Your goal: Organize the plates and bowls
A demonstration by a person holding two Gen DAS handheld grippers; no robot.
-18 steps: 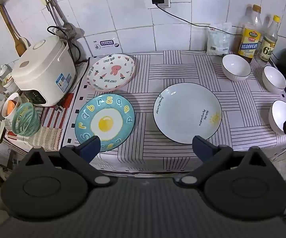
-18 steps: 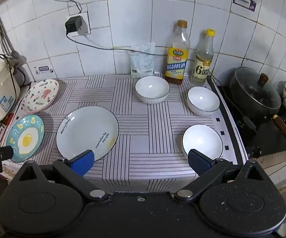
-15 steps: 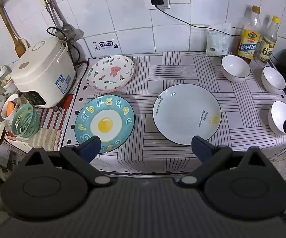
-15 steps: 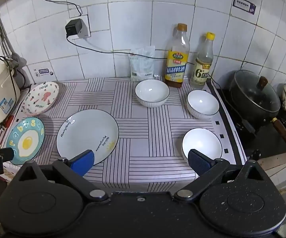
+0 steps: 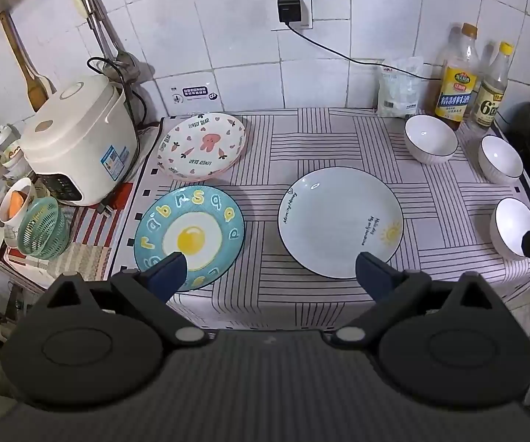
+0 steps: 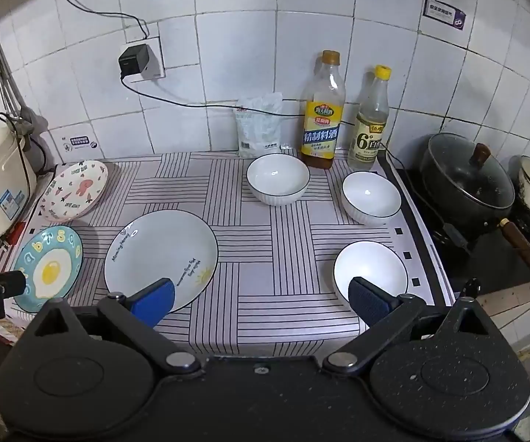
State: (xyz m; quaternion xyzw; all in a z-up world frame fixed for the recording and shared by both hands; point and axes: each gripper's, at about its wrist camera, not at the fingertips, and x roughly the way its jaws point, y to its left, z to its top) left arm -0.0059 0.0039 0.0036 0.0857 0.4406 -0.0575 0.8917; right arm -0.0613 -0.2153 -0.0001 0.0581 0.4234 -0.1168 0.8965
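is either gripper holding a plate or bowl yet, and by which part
Nothing is held. The left gripper and the right gripper both have their jaws wide open above the counter's near edge, with no plate or bowl between them.

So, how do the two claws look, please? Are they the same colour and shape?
Nearly the same. The left claw has dark navy fingers on black linkage arms with silver pivot pins, two round black housings and a ribbed grey body. The right claw has brighter blue fingers and a speckled black body.
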